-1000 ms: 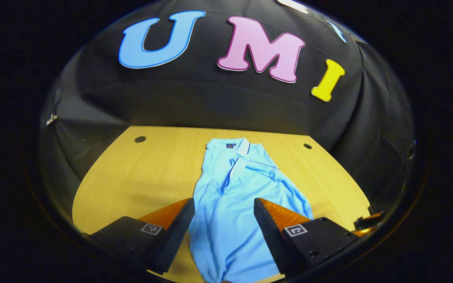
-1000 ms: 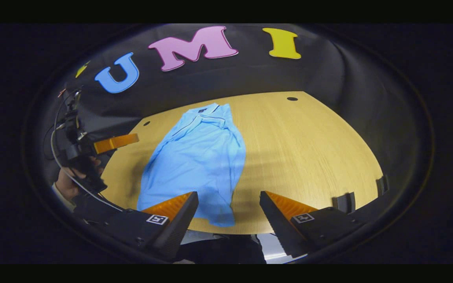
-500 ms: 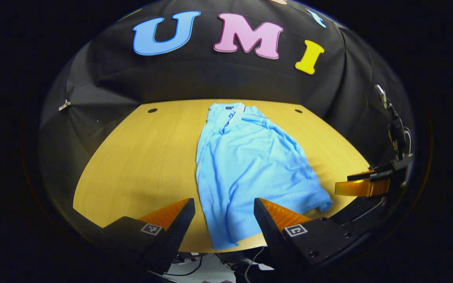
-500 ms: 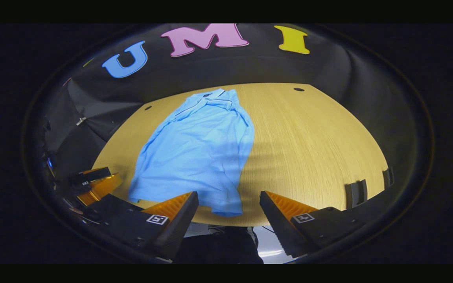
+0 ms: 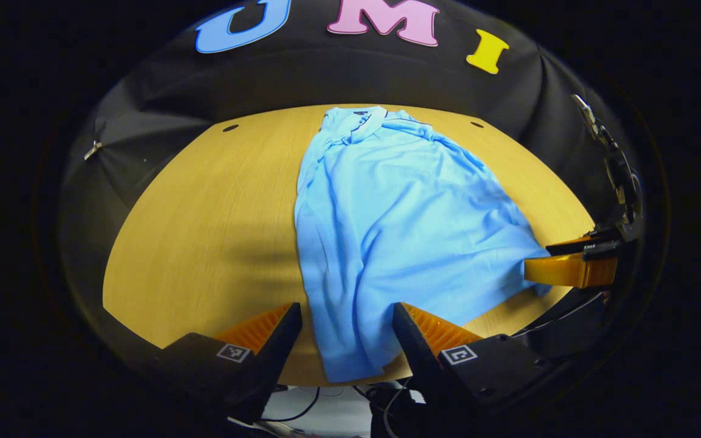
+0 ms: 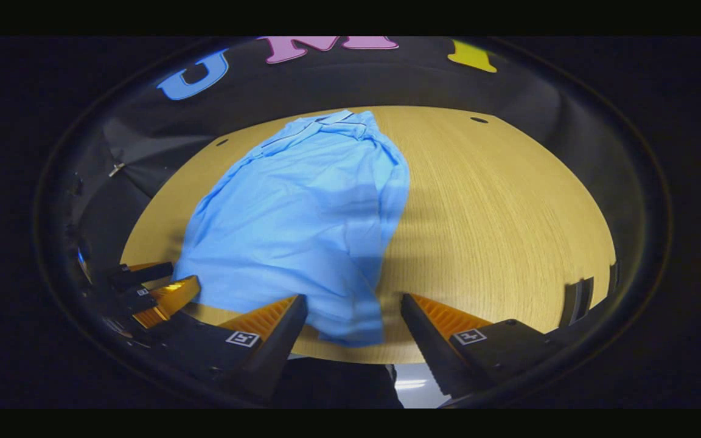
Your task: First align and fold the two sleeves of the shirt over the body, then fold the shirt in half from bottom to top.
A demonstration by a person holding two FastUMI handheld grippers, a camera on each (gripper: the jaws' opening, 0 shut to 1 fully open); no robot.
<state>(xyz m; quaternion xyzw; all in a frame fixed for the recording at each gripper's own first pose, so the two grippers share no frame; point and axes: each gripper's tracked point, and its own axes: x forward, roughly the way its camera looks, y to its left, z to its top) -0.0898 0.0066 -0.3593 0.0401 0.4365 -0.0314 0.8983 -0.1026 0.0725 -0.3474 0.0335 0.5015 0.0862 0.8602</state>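
left gripper (image 5: 347,331) agape; right gripper (image 6: 353,322) agape

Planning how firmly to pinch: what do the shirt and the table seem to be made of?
Shirt: soft knit fabric, probably cotton blend, matte; it creases and drapes over the edge. Table: wood or wood-look laminate, smooth; fine straight grain lines show.

Probably a lab booth — cloth-walled table (image 5: 204,207)

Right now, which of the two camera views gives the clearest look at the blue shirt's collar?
The left gripper view: the collar faces the camera squarely at the far end of the shirt, sharp enough to make out its dark edging. In the right gripper view the collar is seen at a slant and slightly blurred.
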